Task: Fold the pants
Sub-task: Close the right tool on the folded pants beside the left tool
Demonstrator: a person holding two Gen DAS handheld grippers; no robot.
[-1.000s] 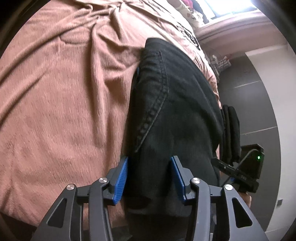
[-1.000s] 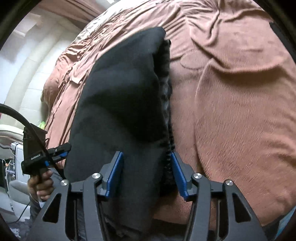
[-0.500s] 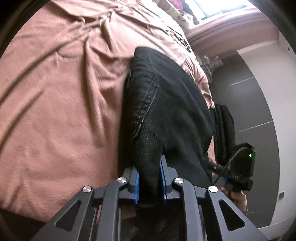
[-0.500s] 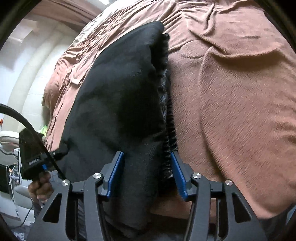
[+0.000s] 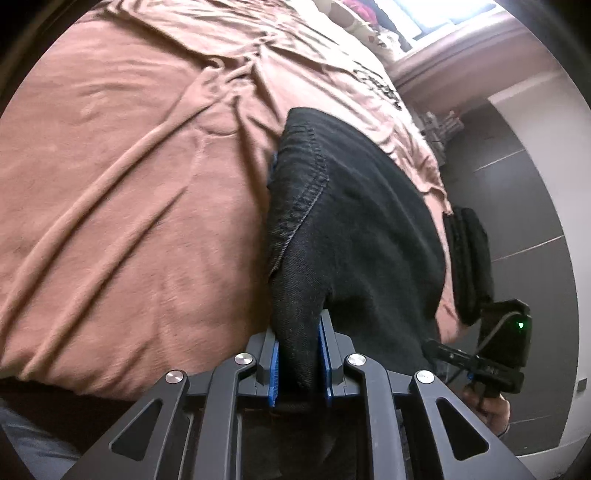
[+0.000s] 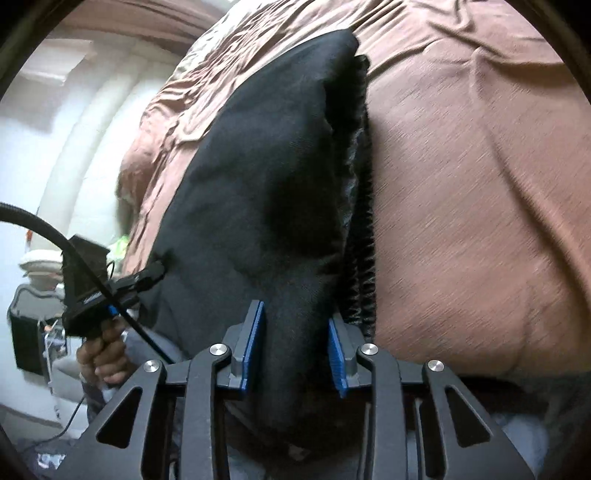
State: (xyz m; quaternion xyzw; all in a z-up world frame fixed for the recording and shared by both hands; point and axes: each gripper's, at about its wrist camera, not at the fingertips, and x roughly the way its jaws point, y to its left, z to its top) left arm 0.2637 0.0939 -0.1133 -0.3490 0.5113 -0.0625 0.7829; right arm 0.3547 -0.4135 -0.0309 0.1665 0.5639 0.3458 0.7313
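Black pants (image 5: 354, 229) lie on a bed spread with a rumpled brown blanket (image 5: 129, 177), their near edge gathered up by two hand-held grippers. The left gripper (image 5: 299, 354) has its blue-padded fingers (image 5: 272, 363) drawn narrow, pinching a thick bunch of the denim just below a stitched seam (image 5: 314, 184) (the fabric bulges out above the pads and drapes down behind them). The right gripper (image 6: 293, 343) stands somewhat wider, its blue pads (image 6: 253, 347) pressed against either side of a heavier fold of the same cloth, which fills the gap and spills down between the black linkages; to its right a ribbed, gathered edge (image 6: 364, 266) of the garment rests against the blanket.

Each camera catches the other tool at the side of the frame: the right one, with a green light (image 5: 521, 325) glowing on its housing, sits in a hand at the bed's edge over a dark tiled floor (image 5: 524, 206); the left one, trailing a black cable (image 6: 44, 229), is gripped in a fist beside the pants. A bright window (image 5: 436, 14) shows beyond the far end of the bed.
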